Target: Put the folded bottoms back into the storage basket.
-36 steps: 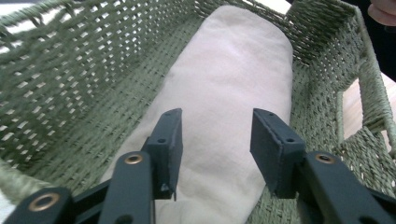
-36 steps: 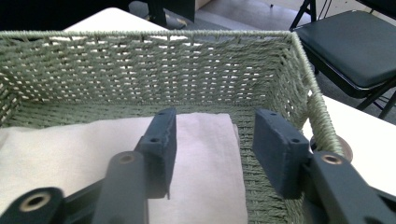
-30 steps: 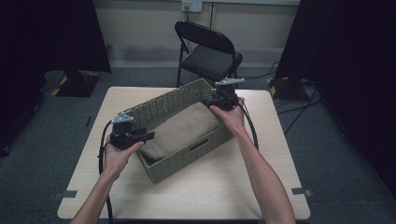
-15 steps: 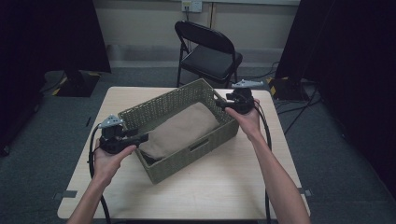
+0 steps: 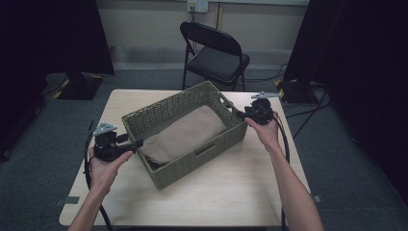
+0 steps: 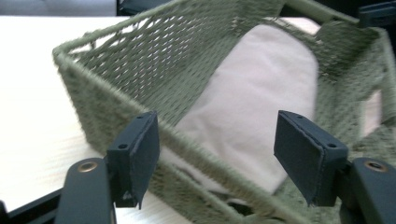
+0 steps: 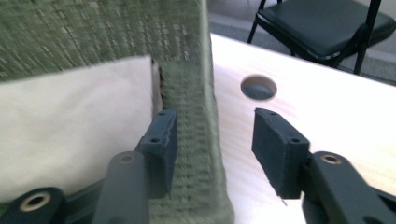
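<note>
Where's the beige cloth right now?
In the high view the folded beige cloth lies inside the green woven basket at the middle of the table, between the left gripper and the right gripper.

The right gripper (image 7: 212,149) straddles the green basket wall (image 7: 196,140): one of its fingers (image 7: 161,140) is inside, close against the weave, the other outside over the worktop (image 7: 327,107), apart from the wall. The jaws have just been closing. Beige cloth (image 7: 70,135) lies inside. A round hole (image 7: 258,87) and a black chair (image 7: 327,25) are behind.
</note>
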